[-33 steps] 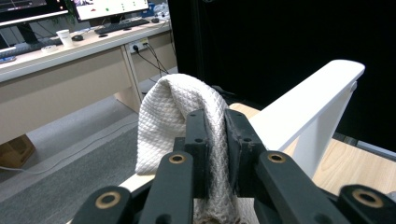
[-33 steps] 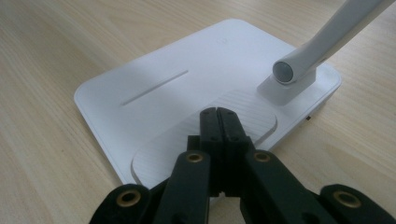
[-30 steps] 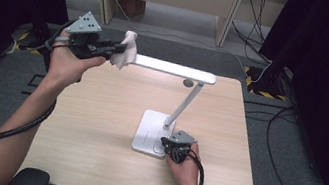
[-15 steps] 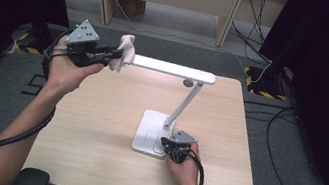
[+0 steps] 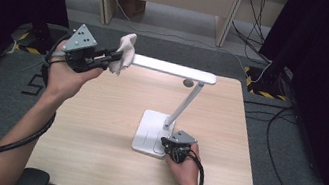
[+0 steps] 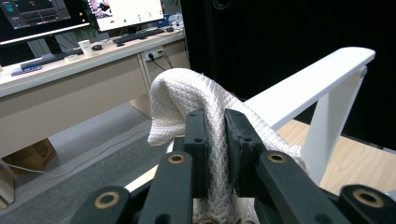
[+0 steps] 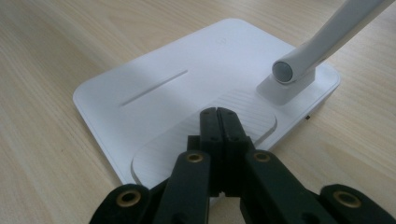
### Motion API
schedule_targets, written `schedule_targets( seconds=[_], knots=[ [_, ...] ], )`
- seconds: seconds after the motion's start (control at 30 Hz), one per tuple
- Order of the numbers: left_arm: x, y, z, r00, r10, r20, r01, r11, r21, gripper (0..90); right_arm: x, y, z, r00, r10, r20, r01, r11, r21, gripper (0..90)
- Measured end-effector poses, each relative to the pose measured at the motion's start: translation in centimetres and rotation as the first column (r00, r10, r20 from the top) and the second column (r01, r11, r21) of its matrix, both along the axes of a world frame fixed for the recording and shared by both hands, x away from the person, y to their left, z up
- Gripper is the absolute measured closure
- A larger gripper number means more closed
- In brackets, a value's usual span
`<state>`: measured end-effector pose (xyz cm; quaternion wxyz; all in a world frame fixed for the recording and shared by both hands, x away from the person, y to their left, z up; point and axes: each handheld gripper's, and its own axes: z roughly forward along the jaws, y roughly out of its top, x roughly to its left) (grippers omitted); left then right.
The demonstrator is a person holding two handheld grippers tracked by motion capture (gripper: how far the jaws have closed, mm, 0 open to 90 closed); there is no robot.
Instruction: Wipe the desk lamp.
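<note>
A white desk lamp stands on the wooden table (image 5: pixel 96 126), its flat base (image 5: pixel 148 133) near the front and its long head (image 5: pixel 171 68) reaching left. My left gripper (image 5: pixel 113 56) is shut on a white quilted cloth (image 5: pixel 124 51) at the left tip of the lamp head; in the left gripper view the cloth (image 6: pixel 187 98) bunches between and above the jaws, against the lamp head (image 6: pixel 308 79). My right gripper (image 5: pixel 169 146) is shut with nothing in it, its tips resting on the ribbed patch of the lamp base (image 7: pixel 187 70) beside the stem (image 7: pixel 322 46).
Desks with monitors (image 6: pixel 126 9) and a keyboard stand beyond the table in the left gripper view. Black curtains flank both sides, and cables (image 5: pixel 290 144) run over the grey floor to the right of the table.
The left gripper and cloth have shifted slightly left along the lamp head's tip. The right gripper has stayed on the base.
</note>
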<state>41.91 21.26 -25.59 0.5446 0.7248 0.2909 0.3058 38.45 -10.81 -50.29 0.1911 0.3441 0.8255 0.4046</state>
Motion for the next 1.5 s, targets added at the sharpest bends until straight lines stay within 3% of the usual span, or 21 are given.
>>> schedule_targets(
  seconds=[0.47,1.5],
  knots=[
    [-0.1,-1.6,-0.3,0.9998,-0.018,-0.005,0.018,0.9996,-0.021,79.9,0.0,0.0,0.0,1.0000,0.001,0.001,-0.001,1.0000,0.000,90.0],
    [-0.4,-5.7,-0.9,0.9978,-0.065,0.014,0.066,0.9975,-0.026,79.8,0.0,0.0,0.0,1.0000,0.000,0.004,0.000,1.0000,-0.002,90.0]
  ],
)
